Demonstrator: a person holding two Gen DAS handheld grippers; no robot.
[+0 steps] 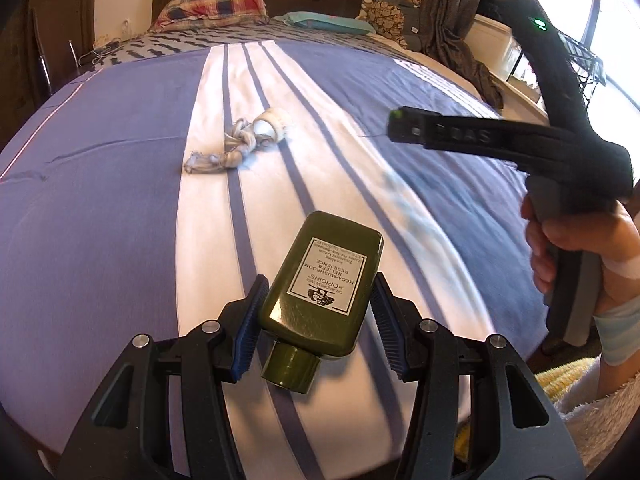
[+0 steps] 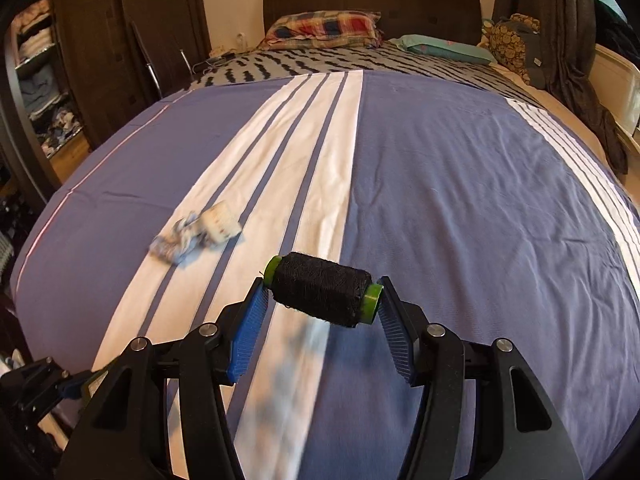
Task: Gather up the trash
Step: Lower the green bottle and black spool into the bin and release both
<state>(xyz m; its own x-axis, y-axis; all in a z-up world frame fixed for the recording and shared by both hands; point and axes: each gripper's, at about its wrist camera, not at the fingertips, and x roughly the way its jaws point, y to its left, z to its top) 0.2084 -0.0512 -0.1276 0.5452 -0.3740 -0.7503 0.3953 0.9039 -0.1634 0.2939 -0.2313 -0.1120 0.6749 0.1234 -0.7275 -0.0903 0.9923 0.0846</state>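
left gripper [image 1: 316, 320] is clamped on the flat olive-green plastic bottle [image 1: 322, 292], cap pointing back toward the wrist, long axis running straight out ahead. right gripper [image 2: 322, 298] pinches the black thread spool with lime-green ends [image 2: 322, 290] end to end, axis lying across the jaws. both hang over the blue-and-white striped bed cover [image 2: 460, 184]. 1 piece is left: the knotted grey-white rope toy [image 1: 240, 146], ahead and left of both grippers, closer to the left one by my read.
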